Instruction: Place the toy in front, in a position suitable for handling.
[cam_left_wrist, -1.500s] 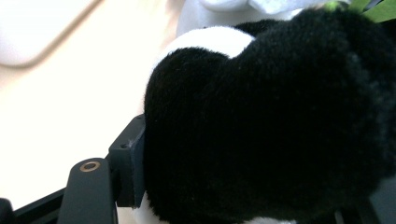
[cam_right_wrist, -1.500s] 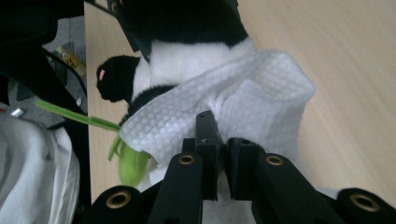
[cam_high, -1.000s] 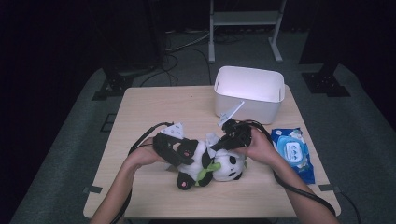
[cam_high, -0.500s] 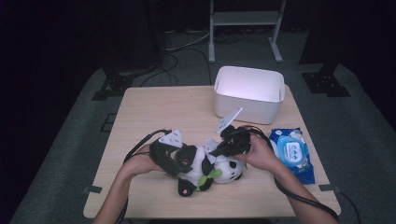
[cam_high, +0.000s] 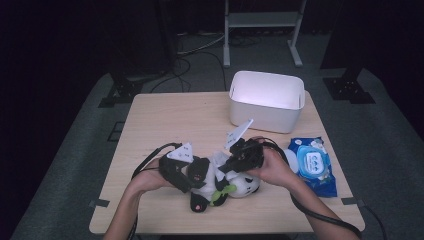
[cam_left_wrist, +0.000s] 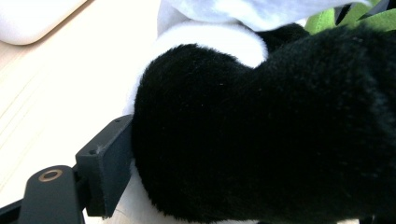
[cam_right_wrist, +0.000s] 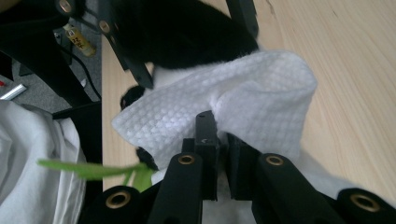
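No text, brand, number or sign can be read: the blue wipes pack (cam_high: 314, 166) on the bench (cam_high: 165, 120) bears a white oval label whose print is too small to make out, and a yellow tag (cam_right_wrist: 78, 39) in the right gripper view shows only blurred dark marks.

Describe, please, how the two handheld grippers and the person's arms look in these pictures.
Both the left gripper and the right gripper have black bodies, each topped by a grey three-cornered plate and trailing a black cable toward the table's near edge. Close up, the jaws are flat black bars on black links with brass-coloured rivets. The forearms are bare, with no sleeves showing in the high view.
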